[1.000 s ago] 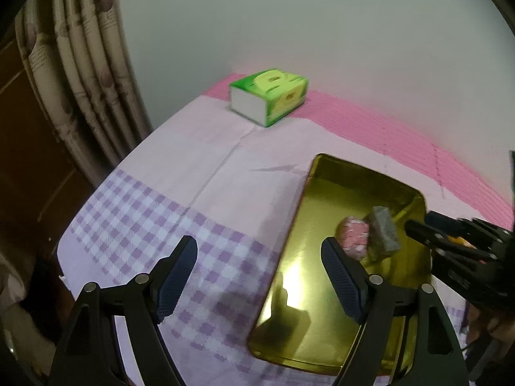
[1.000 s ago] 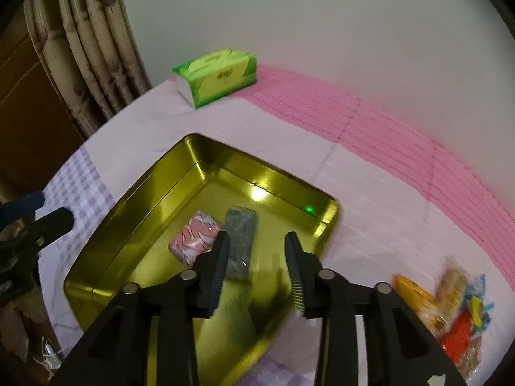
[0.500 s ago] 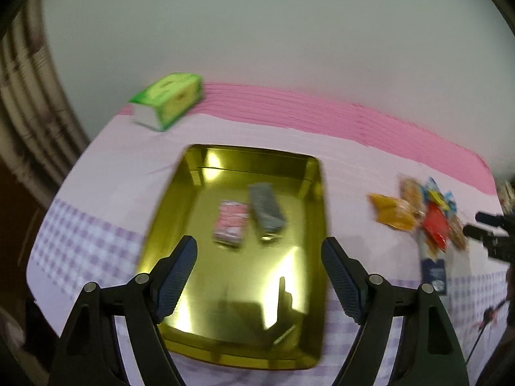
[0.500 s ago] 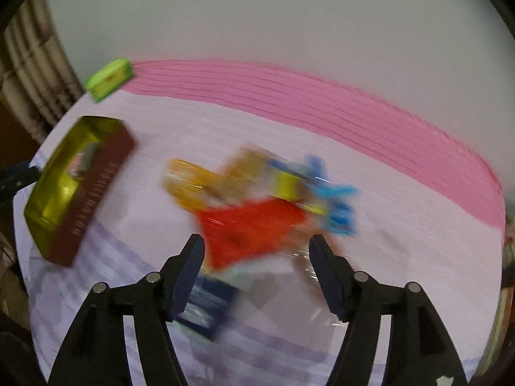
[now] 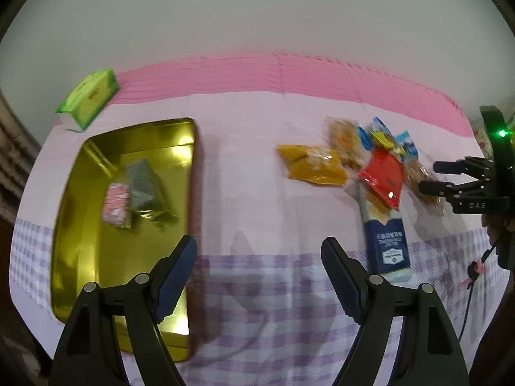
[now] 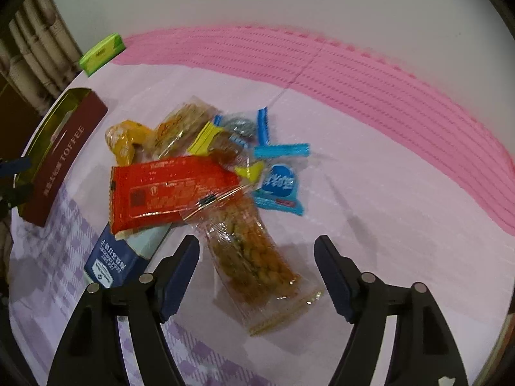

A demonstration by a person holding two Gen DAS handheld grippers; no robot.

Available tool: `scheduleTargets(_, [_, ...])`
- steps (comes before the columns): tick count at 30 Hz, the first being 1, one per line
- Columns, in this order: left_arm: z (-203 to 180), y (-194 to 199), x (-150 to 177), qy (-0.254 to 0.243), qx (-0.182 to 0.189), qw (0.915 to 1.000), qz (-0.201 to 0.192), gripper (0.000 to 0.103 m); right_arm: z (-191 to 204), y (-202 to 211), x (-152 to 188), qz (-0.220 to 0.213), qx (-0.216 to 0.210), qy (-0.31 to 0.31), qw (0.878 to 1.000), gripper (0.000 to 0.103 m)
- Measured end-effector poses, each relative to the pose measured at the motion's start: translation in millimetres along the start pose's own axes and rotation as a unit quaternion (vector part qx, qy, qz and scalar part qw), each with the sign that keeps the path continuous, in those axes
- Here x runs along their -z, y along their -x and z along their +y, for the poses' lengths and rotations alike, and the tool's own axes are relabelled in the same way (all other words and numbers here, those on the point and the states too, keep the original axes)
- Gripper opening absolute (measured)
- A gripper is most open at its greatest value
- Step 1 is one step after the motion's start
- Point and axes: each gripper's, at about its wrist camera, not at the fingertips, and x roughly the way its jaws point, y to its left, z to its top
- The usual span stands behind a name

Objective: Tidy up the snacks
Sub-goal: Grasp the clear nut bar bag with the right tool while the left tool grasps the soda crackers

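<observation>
The right gripper [image 6: 256, 275], empty, jaws opening, hangs over a clear peanut pack [image 6: 254, 257] in the snack pile [image 6: 206, 173], right of the tin [image 5: 128, 212]. Next: drop, pinch it. The left gripper [image 5: 259, 276] is wide, empty.

Left wrist view is motion-smeared: the pink packet [image 5: 116, 205] and grey packet [image 5: 141, 183] in my gold tin [image 5: 69, 225] are too blurred to read, and the snack pile [image 5: 360, 157] is too. My left gripper [image 5: 259, 276] covers the tin's near corner. The red packet [image 6: 170, 189] hides the top of the blue box [image 6: 112, 262], whose small print I can't make out; my right gripper [image 6: 257, 273] finger covers its corner. In the right wrist view the tin [image 6: 61, 157] shows mostly its outer wall, contents barely visible. The tissue box [image 6: 102, 52] label is too small to read.
</observation>
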Motion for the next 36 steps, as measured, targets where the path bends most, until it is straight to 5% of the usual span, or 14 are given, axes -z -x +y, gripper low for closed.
scheduleTargets(4, [-19.9,-10.6,-2.3,-0.01,0.006,0.9999,0.006,0.08,7.1,-8.9,7.7,-0.002,-0.015,0.001,1.0,0.071])
scheduleTargets(7, [-30.8,-16.9,-4.5,-0.011,0.011,0.9998,0.009,0.08,17.4,-13.1,15.4,-0.016,0.013,0.016,1.0,0.067])
scheduleTargets(12, [-46.6,-26.2,-9.2,-0.016,0.023,0.9996,0.01,0.08,25.4,-4.3,28.9,-0.033,0.017,0.004,0.999,0.037])
scheduleTargets(19, [-79.7,-42.8,-8.2,-0.036,0.033,0.9987,0.014,0.079,23.3,9.4,61.9,-0.066,0.06,-0.064,0.994,0.036])
scheduleTargets(26, [-106.0,-64.6,-5.3,-0.048,0.036,0.9979,0.026,0.079,-4.4,24.9,96.3,-0.113,0.099,-0.188,0.971,0.036])
scheduleTargets(36, [-126.7,-88.7,-18.8,-0.049,0.019,0.9983,0.025,0.079,0.0,29.5,108.9,-0.124,0.111,-0.207,0.964,0.04])
